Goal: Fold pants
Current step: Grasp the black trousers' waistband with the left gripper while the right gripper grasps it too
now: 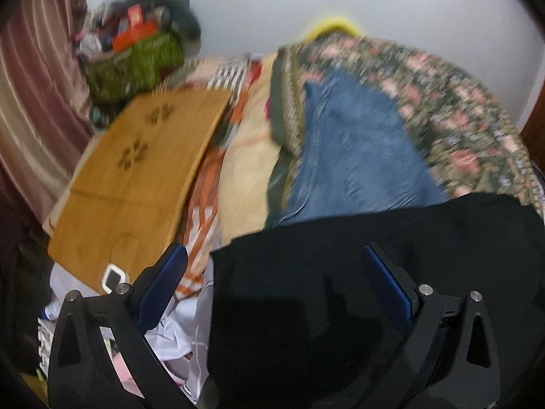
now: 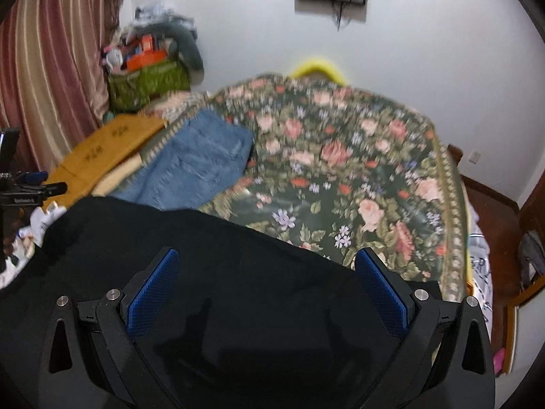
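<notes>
One black pants (image 1: 340, 289), one jeans (image 1: 354, 150).

The black pants (image 1: 357, 272) lie spread flat at the near end of the bed, a wide dark sheet of cloth with almost no crease or seam to be made out. Their far edge runs in a fairly straight line across the flowered cover and touches the near end of the blue jeans (image 1: 351, 150). In the right wrist view the black pants (image 2: 221, 272) fill the whole lower part, and their left edge curves down toward the side of the bed. The blue jeans (image 2: 201, 163) lie folded and flat beyond them, toward the left, resting partly on the cover, stitching and faded patches showing.
</notes>
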Motion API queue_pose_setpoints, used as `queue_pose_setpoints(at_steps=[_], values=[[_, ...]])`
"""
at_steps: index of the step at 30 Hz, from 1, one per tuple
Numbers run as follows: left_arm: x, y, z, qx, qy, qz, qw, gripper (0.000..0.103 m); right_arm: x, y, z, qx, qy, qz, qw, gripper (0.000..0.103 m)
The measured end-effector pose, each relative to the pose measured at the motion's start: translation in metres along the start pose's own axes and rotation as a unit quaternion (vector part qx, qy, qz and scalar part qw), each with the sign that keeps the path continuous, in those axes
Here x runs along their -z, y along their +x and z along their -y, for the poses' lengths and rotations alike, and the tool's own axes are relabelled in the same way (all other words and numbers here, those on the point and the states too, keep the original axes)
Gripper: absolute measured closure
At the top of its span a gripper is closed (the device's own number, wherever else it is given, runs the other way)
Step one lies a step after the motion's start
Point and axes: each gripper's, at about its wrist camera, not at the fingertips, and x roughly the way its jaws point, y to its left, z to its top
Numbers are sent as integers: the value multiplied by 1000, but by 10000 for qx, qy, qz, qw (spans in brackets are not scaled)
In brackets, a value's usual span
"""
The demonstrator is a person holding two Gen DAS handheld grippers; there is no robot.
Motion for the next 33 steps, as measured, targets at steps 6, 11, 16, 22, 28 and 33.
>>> queue_pose_setpoints(at_steps=[6, 11, 16, 22, 28, 33], values=[[3, 53, -31, 49, -375, -673, 9970, 19, -13, 48, 7, -294, -278, -493, 9980, 8], [6, 84, -31, 484, -520, -1220, 9900, 35, -23, 82, 10, -403, -461, -798, 9949, 22], [9, 81, -20, 422, -270, -1195, 9916, 67, -17, 101, 6, -528, -647, -1066, 9908, 36], [10, 53, -13, 178, -58, -872, 9960, 84, -9, 95, -4, -801, -637, -1040, 9893, 77], [-17, 16, -10, 25, 17, -315, 9995, 86, -6, 86, -15, -585, -716, -884, 9918, 97], [-41, -18, -5, 29, 25, 128, 9999, 86, -19, 56, -11, -122, -641, -400, 9971, 98]])
